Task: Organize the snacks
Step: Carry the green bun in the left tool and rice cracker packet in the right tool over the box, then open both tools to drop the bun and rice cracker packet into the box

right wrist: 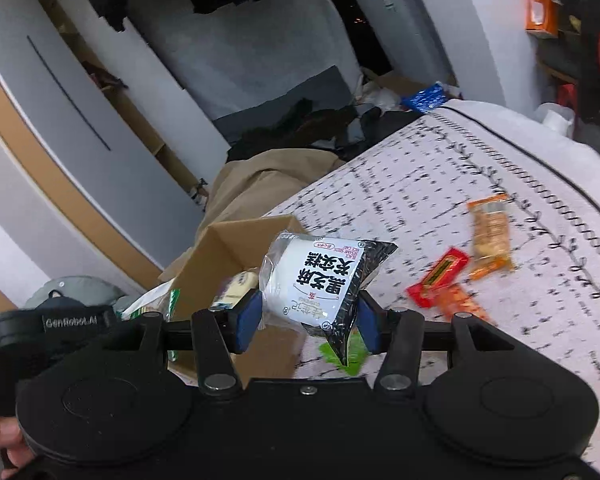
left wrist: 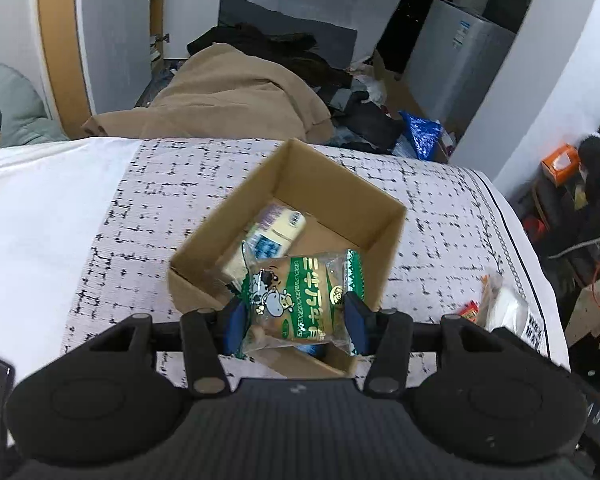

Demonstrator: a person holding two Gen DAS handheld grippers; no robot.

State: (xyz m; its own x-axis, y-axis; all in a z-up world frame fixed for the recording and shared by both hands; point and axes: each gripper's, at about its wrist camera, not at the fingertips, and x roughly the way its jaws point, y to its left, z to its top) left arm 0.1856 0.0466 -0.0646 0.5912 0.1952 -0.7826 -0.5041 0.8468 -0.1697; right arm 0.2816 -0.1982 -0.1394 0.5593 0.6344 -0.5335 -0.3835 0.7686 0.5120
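An open cardboard box [left wrist: 384,236] sits on the patterned bedspread [left wrist: 140,208]. My left gripper [left wrist: 296,322] is shut on a green cow-print bread pack [left wrist: 300,300], held over the box's near side. A pale yellow-and-blue packet [left wrist: 274,232] lies inside the box. In the right wrist view my right gripper [right wrist: 306,320] is shut on a black-and-white rice cake pack [right wrist: 320,284], just right of the box [right wrist: 216,256]. On the bedspread to the right lie a red bar [right wrist: 440,276], an orange pack [right wrist: 490,236] and another orange wrapper [right wrist: 462,304]. A green wrapper [right wrist: 342,356] shows under the rice cake pack.
Beyond the bed's far edge are a tan coat [left wrist: 228,96], dark clothes [left wrist: 280,48], a blue bag [left wrist: 422,132] and a grey appliance [left wrist: 460,56]. A white pack [left wrist: 504,308] lies near the bed's right edge. A hand [right wrist: 0,440] holds the left gripper's handle [right wrist: 52,320].
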